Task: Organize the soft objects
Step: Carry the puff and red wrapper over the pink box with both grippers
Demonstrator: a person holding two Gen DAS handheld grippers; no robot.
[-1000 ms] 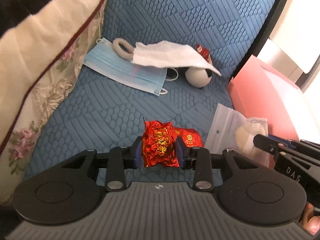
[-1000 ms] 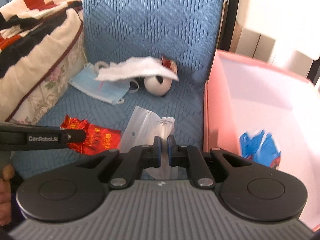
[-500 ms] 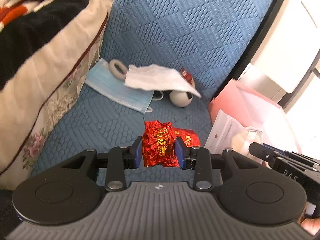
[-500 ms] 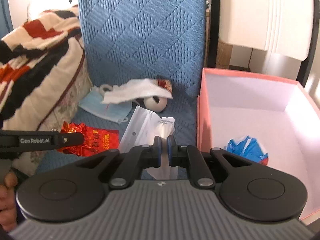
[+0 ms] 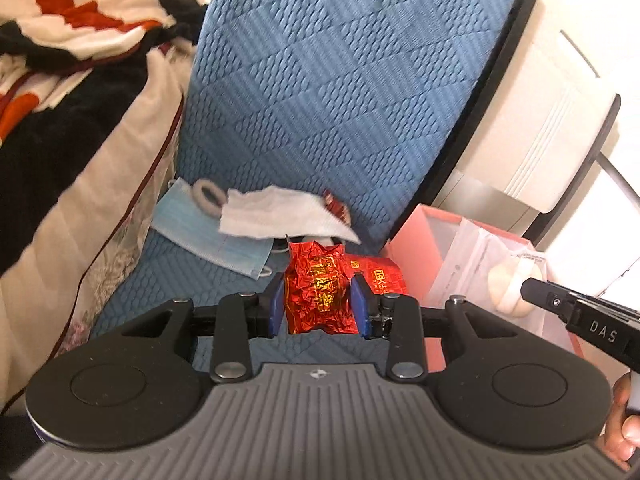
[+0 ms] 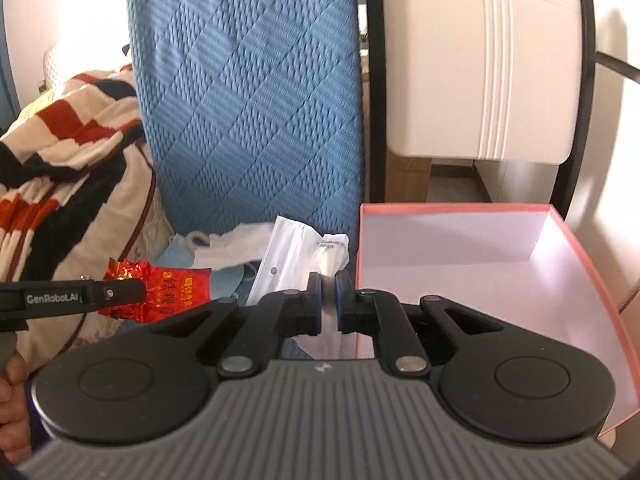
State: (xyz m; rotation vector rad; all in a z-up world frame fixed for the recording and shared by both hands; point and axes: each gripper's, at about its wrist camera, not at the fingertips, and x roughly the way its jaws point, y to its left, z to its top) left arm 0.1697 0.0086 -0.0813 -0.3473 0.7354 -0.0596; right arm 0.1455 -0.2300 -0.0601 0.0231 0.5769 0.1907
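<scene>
My left gripper (image 5: 318,300) is shut on a crinkled red foil packet (image 5: 320,292) and holds it above the blue quilted seat (image 5: 188,284). The packet also shows in the right wrist view (image 6: 168,292). My right gripper (image 6: 328,300) is shut on a clear plastic bag (image 6: 296,256) with a white round item inside; the bag also shows in the left wrist view (image 5: 480,264), lifted beside the pink box (image 6: 460,264). A blue face mask (image 5: 200,236), a white cloth (image 5: 276,216) and a small ring (image 5: 206,196) lie at the back of the seat.
The pink box with a white inside stands right of the seat, its rim (image 6: 440,207) about level with my right fingers. A striped blanket (image 5: 60,80) is piled at the left. A white appliance (image 6: 480,60) stands behind the box.
Both grippers have risen with their loads, so the seat items look farther and lower. The right gripper now looks over the box; the blue item inside it has gone out of view.
</scene>
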